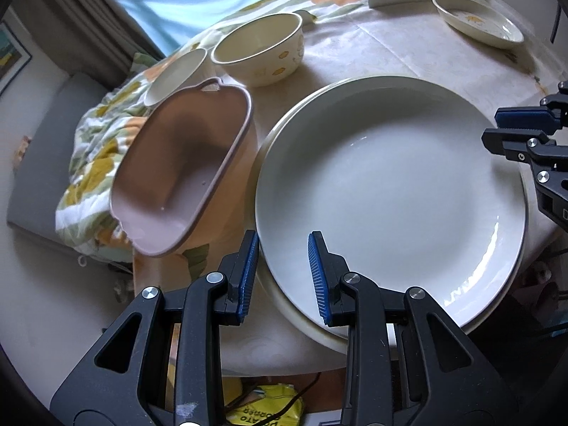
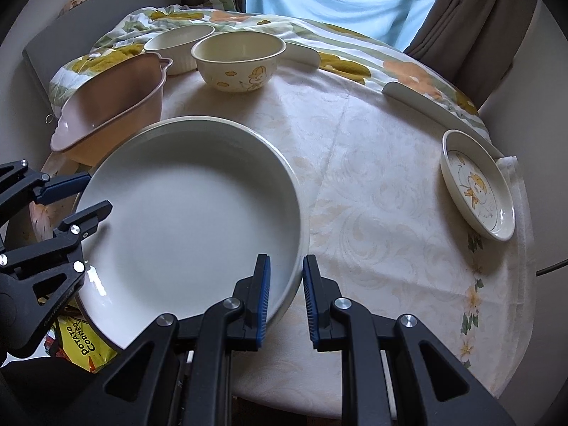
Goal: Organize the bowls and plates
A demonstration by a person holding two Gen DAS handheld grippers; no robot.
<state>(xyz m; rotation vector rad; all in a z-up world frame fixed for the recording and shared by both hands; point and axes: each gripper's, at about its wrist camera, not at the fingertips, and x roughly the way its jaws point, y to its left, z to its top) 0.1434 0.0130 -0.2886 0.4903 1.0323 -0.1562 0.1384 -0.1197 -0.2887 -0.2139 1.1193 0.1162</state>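
A large white plate (image 1: 387,191) is being gripped by its rim at both sides: the left gripper (image 1: 282,277) is clamped on the near-left edge, one pad inside the rim and one outside, while the right gripper (image 2: 285,296) is pinching the opposite edge in the same way. The plate is being held over a second plate (image 1: 312,330), whose rim is showing just beneath it, apparently so the two can be stacked squarely. Whether the upper plate is already resting on the lower one cannot be told. Beyond the left gripper, a pink dish (image 1: 184,167) is lying just beside the plate, with a flowered bowl (image 1: 259,49) and a ribbed white bowl (image 2: 179,46) farther ahead. Well off to the right gripper's right, a small patterned plate (image 2: 477,184) is waiting on the tablecloth (image 2: 372,177), likely still to be sorted.
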